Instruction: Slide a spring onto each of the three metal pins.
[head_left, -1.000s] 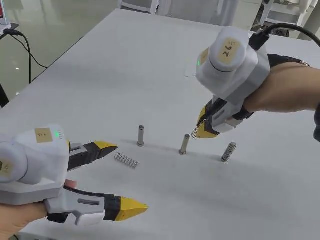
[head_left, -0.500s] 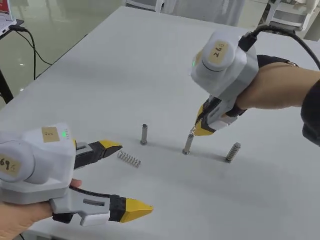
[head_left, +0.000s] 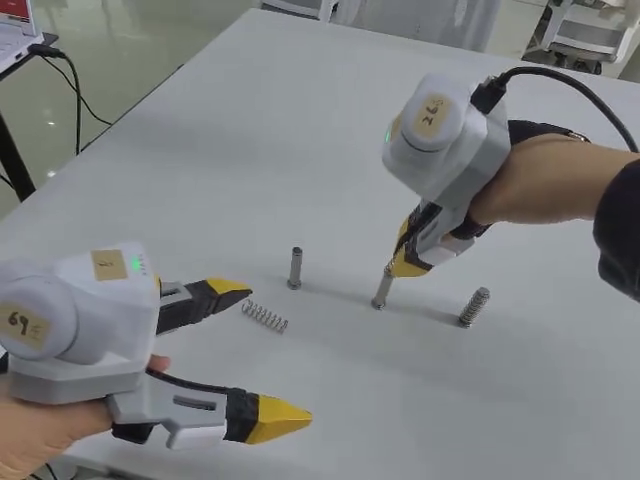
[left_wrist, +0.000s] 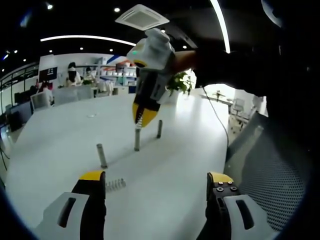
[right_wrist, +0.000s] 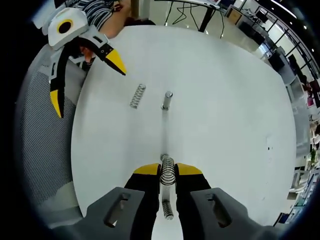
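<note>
On the white desk, your left gripper hovers at the near left, fingers spread wide and empty. Your right gripper has its fingers clamped on a spring, which is held upright and in line above the middle pin, with its lower end about at the pin's tip. The right pin already wears a spring. The left pin is bare, and a loose spring lies flat near it.
</note>
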